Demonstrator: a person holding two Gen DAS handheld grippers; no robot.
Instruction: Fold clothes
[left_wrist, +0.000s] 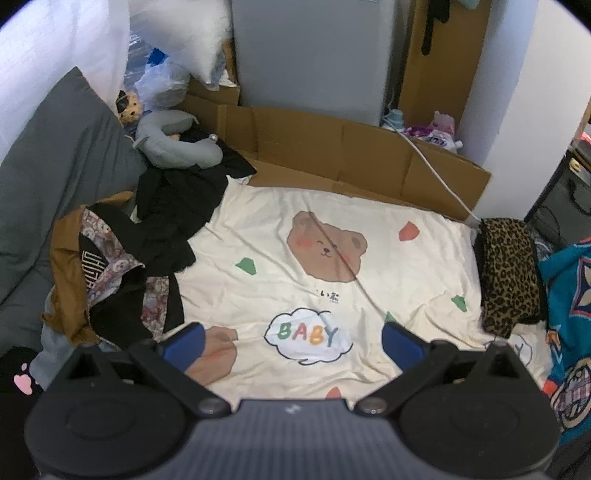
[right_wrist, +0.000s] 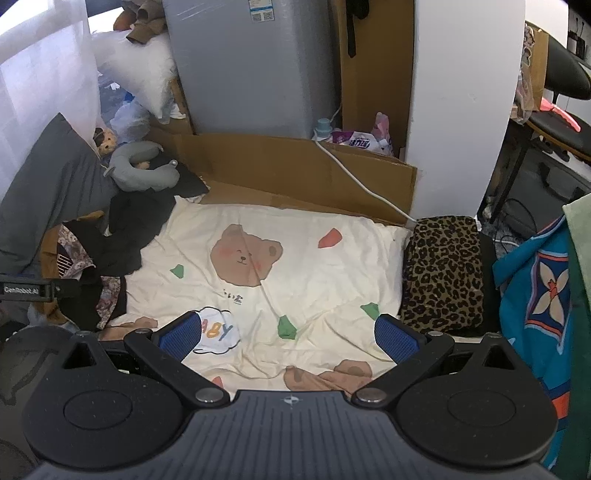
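Note:
A heap of unfolded clothes (left_wrist: 122, 258), black, brown and floral, lies at the left of the cream bear-print sheet (left_wrist: 388, 295); it also shows in the right wrist view (right_wrist: 92, 254). A folded leopard-print garment (left_wrist: 508, 273) rests at the sheet's right edge, also seen in the right wrist view (right_wrist: 443, 269). My left gripper (left_wrist: 293, 343) is open and empty above the sheet's near part, beside the heap. My right gripper (right_wrist: 288, 338) is open and empty above the sheet (right_wrist: 332, 273), with the leopard garment just beyond its right finger.
A grey pillow (left_wrist: 55, 166) and grey neck pillow (left_wrist: 173, 140) lie at the left. Flattened cardboard (left_wrist: 351, 147) and a grey appliance (left_wrist: 310, 51) stand behind the sheet. A white cable (right_wrist: 362, 184) runs across the cardboard. A blue patterned cloth (right_wrist: 543, 291) hangs at the right.

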